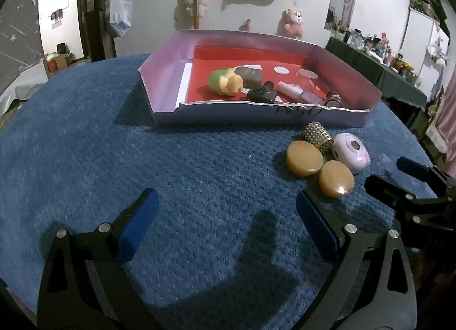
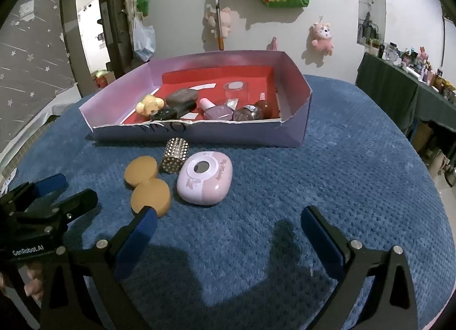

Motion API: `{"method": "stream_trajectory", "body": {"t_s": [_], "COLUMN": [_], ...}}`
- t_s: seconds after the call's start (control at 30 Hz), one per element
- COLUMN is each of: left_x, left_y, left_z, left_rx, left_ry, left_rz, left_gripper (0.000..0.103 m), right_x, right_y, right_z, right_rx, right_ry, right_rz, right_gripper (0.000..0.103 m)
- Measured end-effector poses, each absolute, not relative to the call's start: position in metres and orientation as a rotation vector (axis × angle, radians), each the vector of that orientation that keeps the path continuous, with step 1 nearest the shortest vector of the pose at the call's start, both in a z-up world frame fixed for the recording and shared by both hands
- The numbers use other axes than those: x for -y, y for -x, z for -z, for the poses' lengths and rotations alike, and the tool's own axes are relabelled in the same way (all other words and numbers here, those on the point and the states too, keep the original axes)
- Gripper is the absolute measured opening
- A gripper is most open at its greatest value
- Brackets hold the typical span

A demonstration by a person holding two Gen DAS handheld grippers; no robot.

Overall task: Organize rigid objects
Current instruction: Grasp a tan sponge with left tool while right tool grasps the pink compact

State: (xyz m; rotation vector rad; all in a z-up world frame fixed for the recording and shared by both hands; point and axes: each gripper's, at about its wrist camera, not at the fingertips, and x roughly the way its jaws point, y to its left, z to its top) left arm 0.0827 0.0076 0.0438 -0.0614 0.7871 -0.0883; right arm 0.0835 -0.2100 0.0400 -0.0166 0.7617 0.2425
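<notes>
A lilac box (image 1: 256, 114) (image 2: 199, 131) with a red floor holds a green-and-yellow toy (image 1: 225, 82) (image 2: 149, 104), a dark stone, a black bottle and a pink nail polish (image 2: 215, 110). In front of the box, on the blue cloth, lie two tan discs (image 1: 305, 157) (image 2: 141, 171), a studded gold cylinder (image 1: 317, 133) (image 2: 174, 154) and a pink-lilac case (image 1: 352, 151) (image 2: 204, 181). My left gripper (image 1: 228, 216) is open, empty, left of the discs. My right gripper (image 2: 228, 230) is open and empty, just short of the case.
The blue cloth (image 1: 142, 159) covers a round table that drops off at left and right. Each gripper shows at the edge of the other's view: the right one (image 1: 413, 184) and the left one (image 2: 51, 193). A dark side table (image 2: 399, 96) with clutter stands at right.
</notes>
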Motion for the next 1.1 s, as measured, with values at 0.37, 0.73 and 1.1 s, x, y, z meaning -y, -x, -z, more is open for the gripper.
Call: {"method": "stream_trajectory", "body": {"t_s": [0.37,0.73,1.1], "left_x": [-0.009,0.007,0.025], "left_y": [-0.106,-0.134,-0.145], "left_z": [-0.059,-0.062,-0.058], "left_rx": [-0.832,-0.890,-0.930], "left_ry": [0.060,-0.025,-0.092], "left_rz": [0.168,0.242,0.334], "left_gripper": [0.098,0.098,0.098], "right_x": [0.206,0.199,0.216], "right_y": [-0.110,-0.135,-0.134], "right_z": [-0.047,-0.039,-0.036], "right_rx": [-0.807,-0.875,-0.911], "right_ry": [0.014,0.068,0.062], "right_rz": [-0.272,-0.270,-0.295], "right_gripper": [0.103,0.103,0.103]}}
